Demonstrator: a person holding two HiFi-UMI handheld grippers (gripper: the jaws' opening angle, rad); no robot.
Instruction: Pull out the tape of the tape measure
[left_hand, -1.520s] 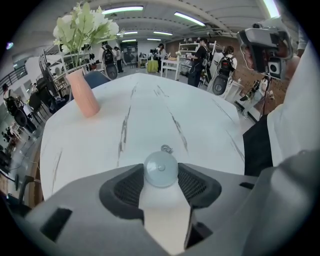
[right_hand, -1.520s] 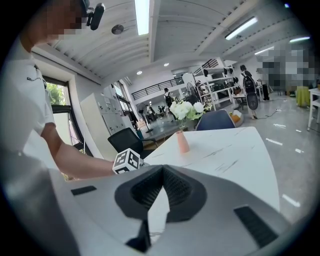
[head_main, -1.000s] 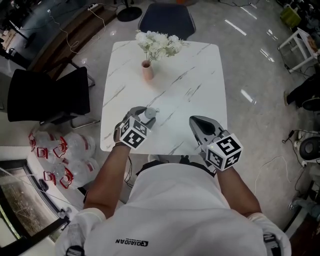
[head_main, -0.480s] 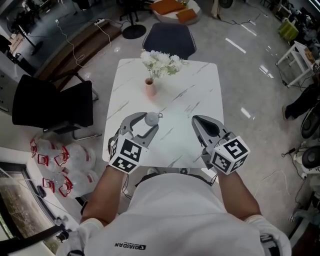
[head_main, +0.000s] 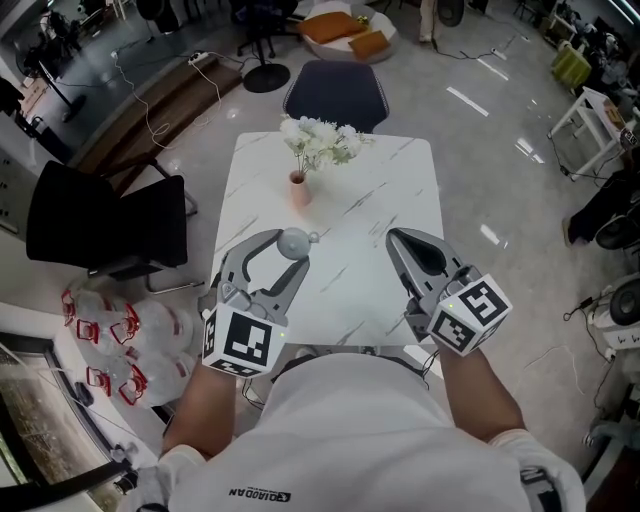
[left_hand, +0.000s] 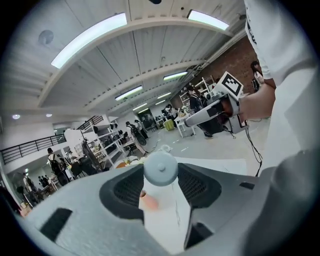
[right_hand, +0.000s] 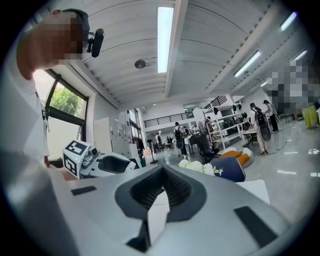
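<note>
The tape measure (head_main: 294, 241) is a small round grey case with a little tab on its right side. My left gripper (head_main: 290, 246) is shut on it, held up above the near part of the white marble table (head_main: 400, 180). In the left gripper view the case (left_hand: 160, 168) sits pinched between the two jaw tips of my left gripper (left_hand: 160, 175). My right gripper (head_main: 398, 238) is shut with nothing in it, level with the left one and a hand's width to the right of the case. Its jaws meet in the right gripper view (right_hand: 161, 192).
A pink vase (head_main: 299, 189) with white flowers (head_main: 320, 142) stands at the table's far left. A blue chair (head_main: 335, 92) is behind the table and a black chair (head_main: 100, 230) to its left. Several plastic jugs (head_main: 120, 320) lie on the floor at the left.
Both grippers have risen toward the camera. The left one has lifted the tape measure up off the table; the right one stays shut and empty.
</note>
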